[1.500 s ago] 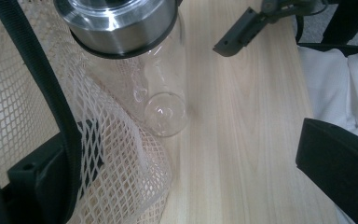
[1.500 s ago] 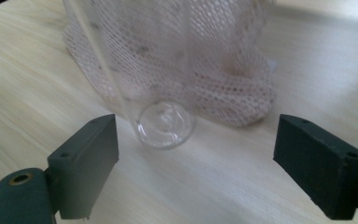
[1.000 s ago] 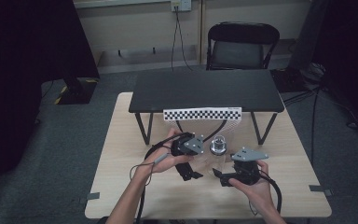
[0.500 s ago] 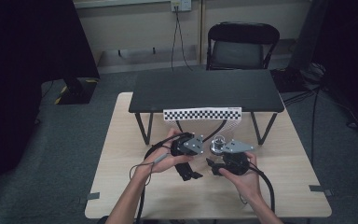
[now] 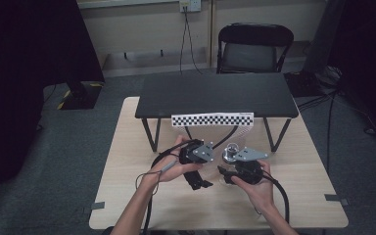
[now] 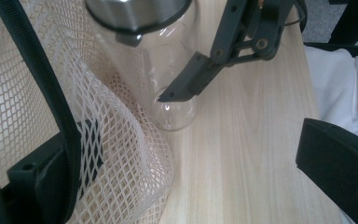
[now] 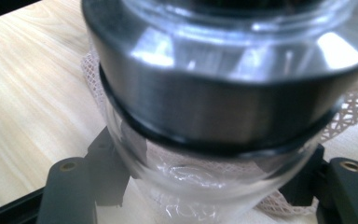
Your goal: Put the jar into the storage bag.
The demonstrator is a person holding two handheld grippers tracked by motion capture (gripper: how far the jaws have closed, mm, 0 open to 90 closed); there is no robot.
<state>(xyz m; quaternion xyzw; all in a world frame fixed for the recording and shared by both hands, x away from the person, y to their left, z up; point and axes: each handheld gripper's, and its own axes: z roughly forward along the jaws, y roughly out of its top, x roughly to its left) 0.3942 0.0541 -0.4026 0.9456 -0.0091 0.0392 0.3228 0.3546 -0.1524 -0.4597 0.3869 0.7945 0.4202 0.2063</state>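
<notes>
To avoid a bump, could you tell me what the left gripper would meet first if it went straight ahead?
Probably the glass jar, which the right gripper has just closed on, just ahead beside the white mesh; depth is unclear.

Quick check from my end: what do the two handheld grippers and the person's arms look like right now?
Both the left gripper and the right gripper are black, with two flat angular jaws joined by pinned links. Each carries a grey three-cornered plate on top and trails a black cable back toward the person. The forearms are bare, with no sleeves or gloves in the high view.
</notes>
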